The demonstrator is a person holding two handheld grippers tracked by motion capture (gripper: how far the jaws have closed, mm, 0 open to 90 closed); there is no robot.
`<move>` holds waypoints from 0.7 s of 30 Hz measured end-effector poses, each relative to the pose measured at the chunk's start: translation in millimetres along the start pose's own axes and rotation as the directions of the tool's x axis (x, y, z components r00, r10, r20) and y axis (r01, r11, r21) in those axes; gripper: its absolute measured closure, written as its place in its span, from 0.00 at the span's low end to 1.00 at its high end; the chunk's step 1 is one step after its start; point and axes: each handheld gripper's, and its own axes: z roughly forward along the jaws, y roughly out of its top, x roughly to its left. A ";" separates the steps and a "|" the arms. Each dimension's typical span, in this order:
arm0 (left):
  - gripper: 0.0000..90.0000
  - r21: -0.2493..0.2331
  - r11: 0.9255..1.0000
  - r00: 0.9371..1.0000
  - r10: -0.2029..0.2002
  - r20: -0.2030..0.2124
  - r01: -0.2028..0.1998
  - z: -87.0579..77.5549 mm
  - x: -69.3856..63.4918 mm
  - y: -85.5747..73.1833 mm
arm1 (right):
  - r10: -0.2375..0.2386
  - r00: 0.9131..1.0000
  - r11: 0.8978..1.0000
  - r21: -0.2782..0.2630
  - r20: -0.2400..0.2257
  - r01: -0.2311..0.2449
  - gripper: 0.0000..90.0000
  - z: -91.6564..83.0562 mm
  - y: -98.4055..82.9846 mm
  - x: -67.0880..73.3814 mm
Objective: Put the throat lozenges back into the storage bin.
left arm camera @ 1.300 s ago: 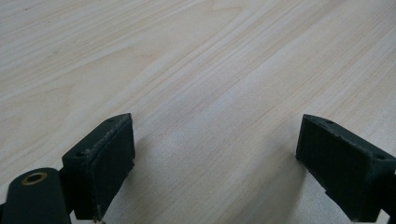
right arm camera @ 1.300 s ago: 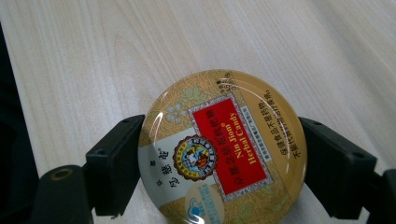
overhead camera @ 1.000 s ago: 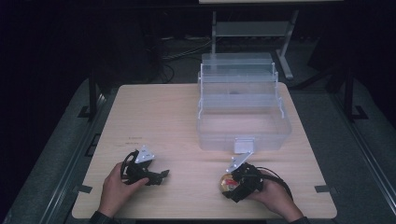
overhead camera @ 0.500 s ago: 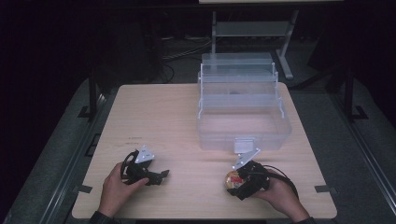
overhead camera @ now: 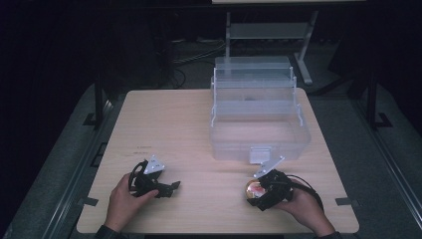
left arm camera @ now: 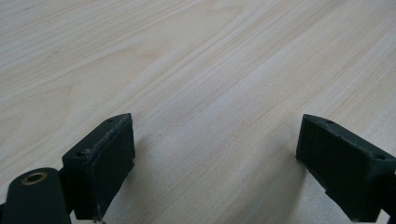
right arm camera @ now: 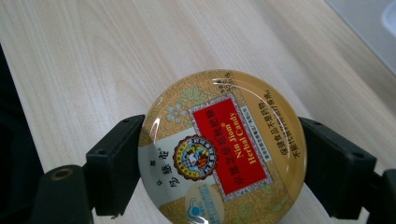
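Your right gripper (right arm camera: 219, 163) is clamped across a round gold candy tin (right arm camera: 222, 149), low over the near right part of the wooden table (overhead camera: 199, 124). The pads bear only on the tin's curved rim, so a tilt or jolt could let that glossy tin swivel or pop out. Your left gripper (left arm camera: 215, 168) rests spread wide and holds nothing. Beyond the tin, the clear plastic tiered box (overhead camera: 259, 124) stands open; its tiers and bottom bin look empty, though faint marks inside can't be made out.
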 end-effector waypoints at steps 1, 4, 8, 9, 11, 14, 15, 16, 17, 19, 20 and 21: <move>0.12 0.000 1.000 1.000 0.000 0.000 0.000 0.0 0.0 0.0 | -0.001 1.000 1.000 -0.001 0.001 0.001 0.22 -0.7 -0.5 -0.7; 0.12 0.000 1.000 1.000 0.000 0.000 0.000 0.0 0.0 0.0 | 0.003 1.000 1.000 -0.002 0.005 -0.003 0.22 -2.6 -2.0 -2.4; 0.12 0.000 1.000 1.000 0.000 0.000 0.000 0.0 0.0 0.0 | 0.016 1.000 1.000 -0.001 0.010 -0.016 0.22 -4.9 -4.0 -4.6; 0.12 0.000 1.000 1.000 0.000 0.000 0.000 0.0 0.0 0.0 | 0.016 1.000 1.000 -0.002 0.012 -0.016 0.22 -5.9 -4.6 -5.5; 0.12 0.000 1.000 1.000 0.000 0.000 0.000 0.0 0.0 0.0 | 0.023 1.000 1.000 -0.008 0.018 -0.023 0.22 -9.0 -6.3 -7.5; 0.12 0.000 1.000 1.000 0.000 0.000 0.000 0.0 0.0 0.0 | 0.030 0.999 0.999 -0.011 0.023 -0.030 0.22 -11.4 -7.7 -9.2; 0.12 0.000 1.000 1.000 0.000 0.000 0.000 0.0 0.0 0.0 | 0.030 0.999 0.999 -0.016 0.026 -0.030 0.22 -12.4 -8.5 -10.4; 0.12 0.000 1.000 1.000 0.000 0.000 0.000 0.0 0.0 0.0 | 0.030 0.999 0.999 -0.016 0.026 -0.030 0.22 -12.4 -8.5 -10.4; 0.12 0.000 1.000 1.000 0.000 0.000 0.000 0.0 0.0 0.0 | 0.038 0.999 0.999 -0.017 0.028 -0.038 0.22 -14.1 -9.5 -11.6; 0.12 0.000 1.000 1.000 0.000 0.000 0.000 0.0 0.0 0.0 | 0.043 0.999 0.999 -0.018 0.033 -0.042 0.22 -15.6 -10.6 -12.9; 0.12 0.000 1.000 1.000 0.000 0.000 0.000 0.0 0.0 0.0 | 0.043 0.999 0.999 -0.018 0.033 -0.042 0.22 -15.6 -10.6 -12.9; 0.12 -0.001 1.000 1.000 -0.001 0.000 0.001 0.1 -0.1 0.0 | 0.048 0.998 0.999 -0.020 0.035 -0.048 0.22 -17.2 -11.7 -14.3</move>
